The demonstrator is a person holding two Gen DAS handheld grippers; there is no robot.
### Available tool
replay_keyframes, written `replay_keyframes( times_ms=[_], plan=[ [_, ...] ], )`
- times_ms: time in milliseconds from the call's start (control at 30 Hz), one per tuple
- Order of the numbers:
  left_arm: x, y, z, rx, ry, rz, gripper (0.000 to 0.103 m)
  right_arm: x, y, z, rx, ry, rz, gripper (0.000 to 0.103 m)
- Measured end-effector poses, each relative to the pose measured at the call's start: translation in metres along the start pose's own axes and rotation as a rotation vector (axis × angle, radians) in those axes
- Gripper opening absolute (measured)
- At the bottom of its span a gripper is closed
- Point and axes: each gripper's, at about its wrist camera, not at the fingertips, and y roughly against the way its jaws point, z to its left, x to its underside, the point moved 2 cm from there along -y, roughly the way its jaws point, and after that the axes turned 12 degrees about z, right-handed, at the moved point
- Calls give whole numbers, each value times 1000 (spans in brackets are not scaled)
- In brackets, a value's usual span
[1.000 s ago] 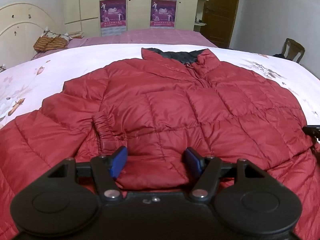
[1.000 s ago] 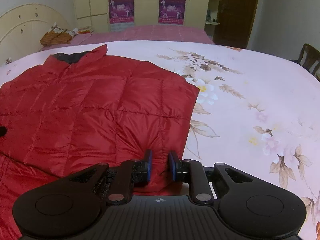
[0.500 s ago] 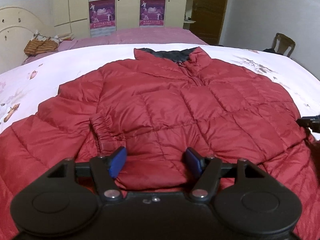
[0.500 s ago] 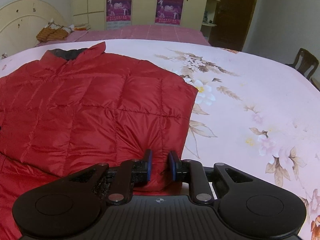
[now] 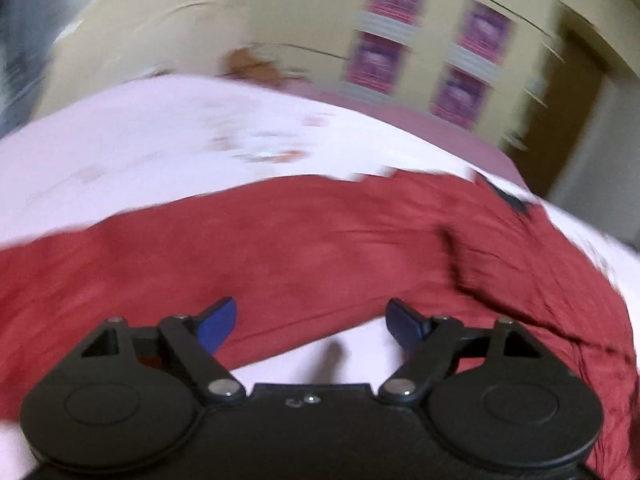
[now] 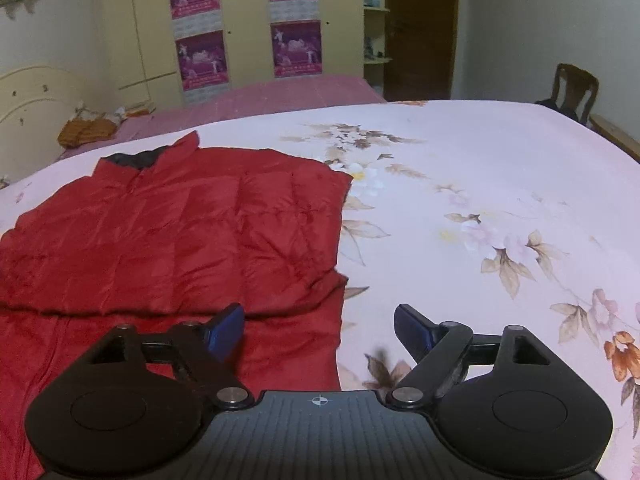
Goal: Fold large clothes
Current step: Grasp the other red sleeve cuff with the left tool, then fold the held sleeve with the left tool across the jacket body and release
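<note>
A red quilted puffer jacket [image 6: 180,232] lies flat on the bed, dark collar [image 6: 134,158] at the far end. Its right side is folded over the body, leaving a straight right edge. My right gripper [image 6: 318,330] is open and empty, above the jacket's near right corner. The left wrist view is blurred by motion. There the jacket [image 5: 300,248] fills the middle, and my left gripper [image 5: 310,322] is open and empty over its near edge.
The bed has a pink floral sheet [image 6: 480,200]. A second bed with a pink cover [image 6: 280,92] stands behind, with a brown bundle [image 6: 86,132] on it. A wooden chair [image 6: 574,88] stands at the far right. Wardrobes with posters [image 6: 296,46] line the back wall.
My right gripper has opened and let go of the jacket's edge, then pulled back and up. My left gripper has swung fast to the left and tilted, blurring its view.
</note>
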Motion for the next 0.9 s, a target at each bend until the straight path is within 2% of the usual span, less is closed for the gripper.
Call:
replay_keyframes(
  times_ms=[133,300,500,567,633,700,733,767,833,900],
  plan=[
    [24,32,57,-2,246,-37,76,-7,2,11,-17,39,-6,81],
    [59,55,100,20,498,-81,73,-22,-7,30,-59,58,0,81],
    [74,55,143,150,800,-216,72,-27,-9,52,-90,102,-9,81],
    [70,48,154,138,855,-276,65,-27,-9,54,-89,99,-10,81],
    [60,41,161,105,878,-309,62,-28,-9,53,-83,94,-11,81],
    [41,31,160,58,818,-288,46,-30,-8,51,-75,84,-16,81],
    [29,27,159,28,765,-262,23,-31,-7,49,-70,79,-18,81],
    [20,24,157,15,734,-249,14,-33,-6,47,-66,75,-19,81],
    [1,23,150,31,688,-266,13,-36,-6,43,-55,66,-18,81],
    [-18,25,132,39,599,-284,13,-38,-5,37,-46,47,-24,81]
  ],
)
